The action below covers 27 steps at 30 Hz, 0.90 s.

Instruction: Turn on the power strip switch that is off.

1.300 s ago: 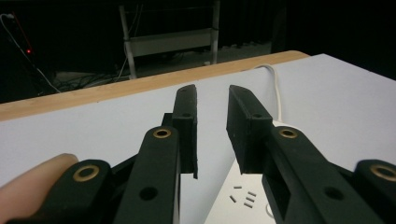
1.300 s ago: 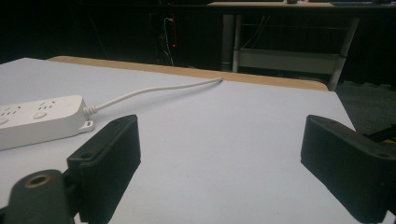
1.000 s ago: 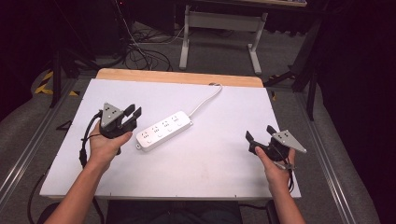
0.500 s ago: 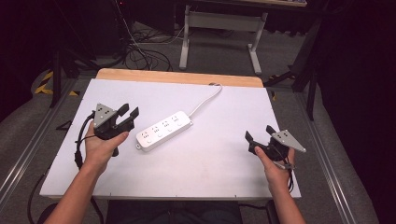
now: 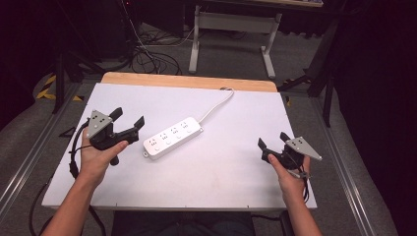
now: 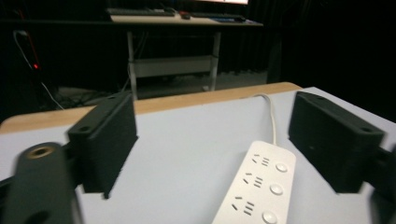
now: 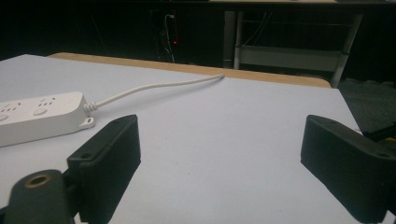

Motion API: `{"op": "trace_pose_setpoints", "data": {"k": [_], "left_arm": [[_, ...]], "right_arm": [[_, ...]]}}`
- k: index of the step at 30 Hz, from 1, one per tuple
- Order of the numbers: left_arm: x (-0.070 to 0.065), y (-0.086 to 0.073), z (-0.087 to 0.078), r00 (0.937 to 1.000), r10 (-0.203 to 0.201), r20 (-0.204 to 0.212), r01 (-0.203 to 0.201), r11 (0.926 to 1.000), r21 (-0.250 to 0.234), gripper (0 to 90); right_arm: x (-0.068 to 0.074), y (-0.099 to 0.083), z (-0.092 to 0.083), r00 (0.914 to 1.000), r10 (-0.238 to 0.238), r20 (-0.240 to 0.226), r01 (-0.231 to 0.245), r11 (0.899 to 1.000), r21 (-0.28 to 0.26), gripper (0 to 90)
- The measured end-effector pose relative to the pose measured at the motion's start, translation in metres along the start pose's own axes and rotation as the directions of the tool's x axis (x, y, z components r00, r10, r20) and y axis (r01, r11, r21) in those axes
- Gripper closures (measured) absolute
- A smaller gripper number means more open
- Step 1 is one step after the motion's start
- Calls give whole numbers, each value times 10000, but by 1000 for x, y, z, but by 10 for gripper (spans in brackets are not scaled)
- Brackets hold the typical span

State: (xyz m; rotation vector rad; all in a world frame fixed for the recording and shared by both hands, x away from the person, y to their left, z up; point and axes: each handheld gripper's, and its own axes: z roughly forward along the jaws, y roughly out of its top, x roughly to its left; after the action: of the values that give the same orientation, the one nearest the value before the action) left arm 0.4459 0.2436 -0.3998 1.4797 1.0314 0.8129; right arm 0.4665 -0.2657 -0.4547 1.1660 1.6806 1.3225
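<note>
Left gripper lining up on the power strip

High view: the white power strip (image 5: 173, 138) lies mid-table, left gripper (image 5: 129, 122) just beside its near end, right gripper (image 5: 272, 142) well apart, both empty. Left gripper view: jaws have just been opening, now wide, nothing between them; I'd centre them across the strip's narrow width before squeezing. Right gripper view: jaws spread wide, the strip's cable (image 7: 154, 85) ahead.

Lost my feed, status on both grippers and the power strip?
Left gripper just opened, empty, beside power strip. Right gripper open, empty, well clear. Strip flat on table, nothing blocking.
</note>
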Motion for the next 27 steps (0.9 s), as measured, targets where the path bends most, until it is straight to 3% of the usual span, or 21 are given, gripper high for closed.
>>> {"op": "trace_pose_setpoints", "data": {"k": [4, 9, 15, 27], "left_arm": [[-1, -1, -4, 9993, 282, -253, -287, 9994, -197, 67], [1, -4, -7, 9967, 319, -752, -340, 9991, -269, 3], [2, -6, -5, 9943, 346, -1006, -365, 9992, -173, 5], [4, -7, -5, 9945, 375, -973, -387, 9992, -107, 10]], "right_arm": [[0, 0, 0, 10000, -8, -10, 8, 10000, 1, 126], [0, 0, 0, 10000, -6, 3, 6, 10000, 2, 126], [0, 1, 0, 10000, -36, -34, 36, 9999, -128, 119], [1, 2, -1, 9999, 61, -134, -66, 9995, -307, 73]]}}
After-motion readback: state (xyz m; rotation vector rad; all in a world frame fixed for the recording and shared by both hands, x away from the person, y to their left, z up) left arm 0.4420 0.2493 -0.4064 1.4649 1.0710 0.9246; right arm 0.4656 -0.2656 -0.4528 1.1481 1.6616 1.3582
